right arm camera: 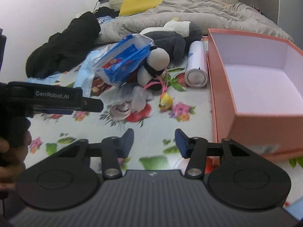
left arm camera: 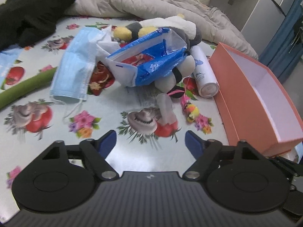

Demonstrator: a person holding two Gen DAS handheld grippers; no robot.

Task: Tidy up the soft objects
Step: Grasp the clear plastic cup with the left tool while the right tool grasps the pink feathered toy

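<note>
both grippers tilt down toward a flower-print bedsheet [left arm camera: 106, 111], side by side. the left gripper [left arm camera: 150, 143] hangs above the sheet with its blue-padded jaws apart and nothing between them. the right gripper [right arm camera: 154, 141] is angled down the same way, its jaws parted with a narrower gap, also empty; from its camera the left gripper shows at the left edge, level across the picture, with part of a hand [right arm camera: 8, 151] around its grip.

ahead of both lies the heap of soft things — a grey-and-white plush toy [left arm camera: 181, 28], a crumpled blue and white plastic pack [left arm camera: 151, 64] leaning on it, and a light blue face mask [left arm camera: 75, 66] to its left. a white spray can [left arm camera: 205, 71] lies between the plush and an open pink box [right arm camera: 265, 117] on the right. a small yellow toy [right arm camera: 166, 100] lies on the sheet near the right gripper's fingers — not touching them. a black garment [right arm camera: 62, 51] and a beige quilt [right arm camera: 189, 13] lie behind.
</note>
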